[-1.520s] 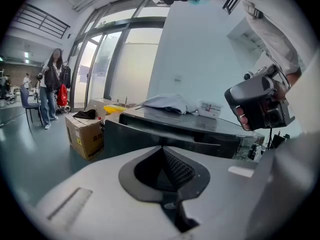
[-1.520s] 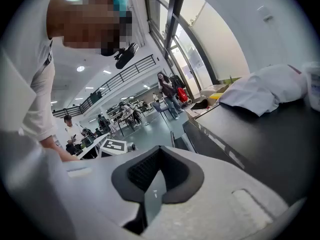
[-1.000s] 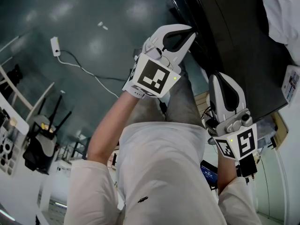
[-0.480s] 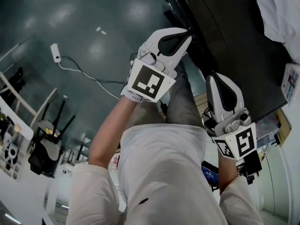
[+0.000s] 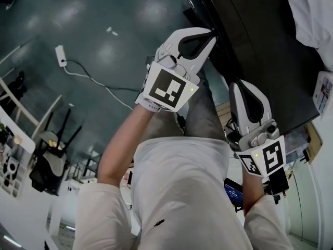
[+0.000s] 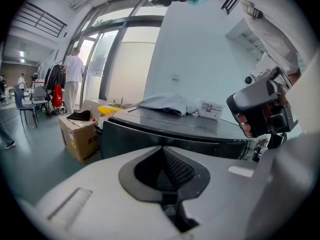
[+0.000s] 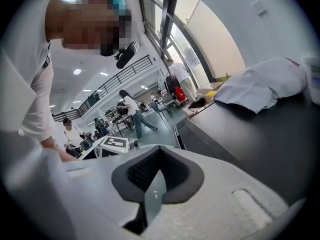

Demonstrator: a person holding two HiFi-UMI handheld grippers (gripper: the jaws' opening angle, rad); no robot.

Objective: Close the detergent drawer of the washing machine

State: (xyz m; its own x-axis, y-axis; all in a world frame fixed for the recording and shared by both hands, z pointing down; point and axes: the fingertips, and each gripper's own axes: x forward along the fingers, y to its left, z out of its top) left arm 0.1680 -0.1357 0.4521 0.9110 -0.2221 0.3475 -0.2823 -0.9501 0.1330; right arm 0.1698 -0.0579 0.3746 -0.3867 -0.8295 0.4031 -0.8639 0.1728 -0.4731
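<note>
Head view: left hand-held gripper (image 5: 209,33), jaws together and empty, sits at the washing machine (image 5: 265,51) front top edge. Right hand-held gripper (image 5: 243,85), likewise closed, is above its top. Detergent drawer not discernible; probably light, stiff plastic, so push its front face.

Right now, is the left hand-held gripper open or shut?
Shut. In the left gripper view the left hand-held gripper has its jaws together at the tips, nothing between them.

Head view looks steeply down the body — both gripper views, low and close, share the washing machine (image 5: 260,46) top.
</note>
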